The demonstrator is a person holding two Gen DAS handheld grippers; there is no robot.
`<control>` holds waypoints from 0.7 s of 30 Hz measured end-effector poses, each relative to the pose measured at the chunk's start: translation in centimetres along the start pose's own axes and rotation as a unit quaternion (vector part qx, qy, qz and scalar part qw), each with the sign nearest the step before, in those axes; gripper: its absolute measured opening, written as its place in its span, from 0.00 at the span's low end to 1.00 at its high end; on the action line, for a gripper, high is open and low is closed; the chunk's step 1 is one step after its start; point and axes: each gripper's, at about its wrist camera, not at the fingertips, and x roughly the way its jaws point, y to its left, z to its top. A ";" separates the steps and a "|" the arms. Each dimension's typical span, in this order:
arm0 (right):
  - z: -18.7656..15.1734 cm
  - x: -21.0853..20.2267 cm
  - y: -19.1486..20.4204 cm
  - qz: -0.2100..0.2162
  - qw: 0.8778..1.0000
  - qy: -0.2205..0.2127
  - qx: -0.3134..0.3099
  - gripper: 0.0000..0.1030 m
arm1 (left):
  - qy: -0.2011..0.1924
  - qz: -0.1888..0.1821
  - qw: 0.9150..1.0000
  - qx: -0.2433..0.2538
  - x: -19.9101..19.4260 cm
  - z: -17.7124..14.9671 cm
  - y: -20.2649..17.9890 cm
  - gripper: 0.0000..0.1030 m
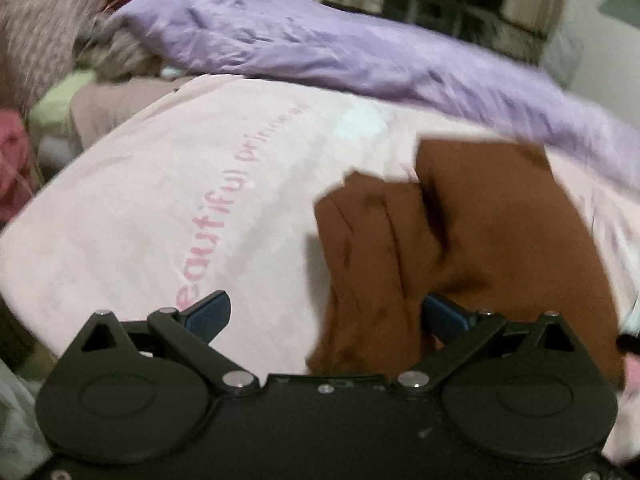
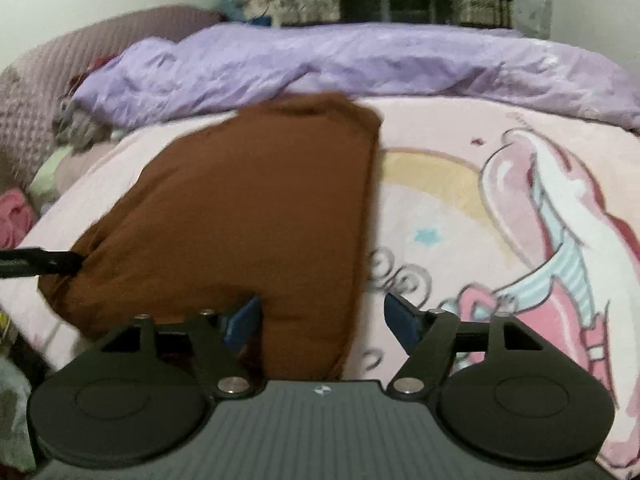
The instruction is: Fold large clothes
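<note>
Standing apart, jaws of right gripper [image 2: 320,322] around brown garment [image 2: 256,216] near bed [image 2: 440,208] front edge, not pressing. Left gripper [image 1: 326,314] also spread, bunched brown fold between, probably released to let fold settle flat. Purple quilt [image 2: 360,64] along far edge.

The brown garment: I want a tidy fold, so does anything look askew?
Yes. The brown garment lies slanted on the pink bedsheet, and its near-left part is bunched in ridges rather than flat.
</note>
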 end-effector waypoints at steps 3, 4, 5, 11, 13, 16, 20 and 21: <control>1.1 1.3 -1.3 0.010 1.000 0.005 0.023 0.87 | 0.034 0.012 0.999 0.000 2.5 1.9 0.2 1.00; 1.4 2.1 -1.7 0.021 0.999 0.012 0.033 0.87 | 0.060 0.012 0.998 0.022 4.3 2.4 -0.4 1.00; 1.7 3.0 -2.0 0.035 0.998 0.020 0.044 0.87 | 0.081 0.005 0.996 0.028 5.7 2.6 -0.8 1.00; 3.5 7.0 -2.6 0.057 0.996 0.041 0.048 1.00 | 0.129 -0.072 0.989 -0.006 10.8 3.8 -2.6 1.00; 4.0 8.2 -2.8 0.070 0.995 0.044 0.049 1.00 | 0.139 -0.091 0.986 -0.010 12.1 4.3 -3.2 1.00; 4.6 10.8 -3.5 0.113 0.989 0.066 0.070 1.00 | 0.136 -0.109 0.985 -0.012 13.7 4.8 -2.9 1.00; 4.8 14.5 -4.3 0.211 0.963 0.095 0.142 1.00 | 0.123 -0.110 0.986 -0.004 14.2 5.1 -3.2 1.00; 4.8 15.2 -4.0 0.221 0.959 0.100 0.149 1.00 | 0.121 -0.110 0.987 -0.003 14.3 5.2 -3.2 1.00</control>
